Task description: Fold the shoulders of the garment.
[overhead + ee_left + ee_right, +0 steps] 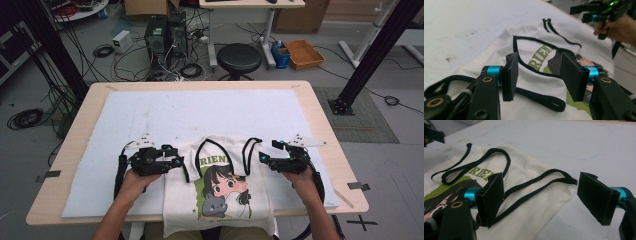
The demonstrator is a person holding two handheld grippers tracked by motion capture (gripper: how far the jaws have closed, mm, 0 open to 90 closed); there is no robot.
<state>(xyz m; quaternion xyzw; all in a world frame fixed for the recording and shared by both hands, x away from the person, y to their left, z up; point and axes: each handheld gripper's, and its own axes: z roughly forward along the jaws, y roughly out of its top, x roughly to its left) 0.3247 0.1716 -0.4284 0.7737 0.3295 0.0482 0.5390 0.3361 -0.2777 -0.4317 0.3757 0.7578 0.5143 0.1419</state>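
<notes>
Cream tote bag (220, 190) with cartoon print lying flat at the near edge of the white mat (150, 115), left gripper (537, 75) at the bag's left corner, jaws apart and empty, right gripper (546, 200) at its right corner, jaws wide and empty, 2 black straps (524, 192) loose on the bag's top.

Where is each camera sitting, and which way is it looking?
High view: above the person's side of the table, looking forward and down on the tote bag; forearms and both hands show.
Left gripper view: rides the left gripper, looking across the bag at the right gripper; its own open jaws show.
Right gripper view: rides the right gripper, facing the bag's black straps.
All share the bag.
</notes>
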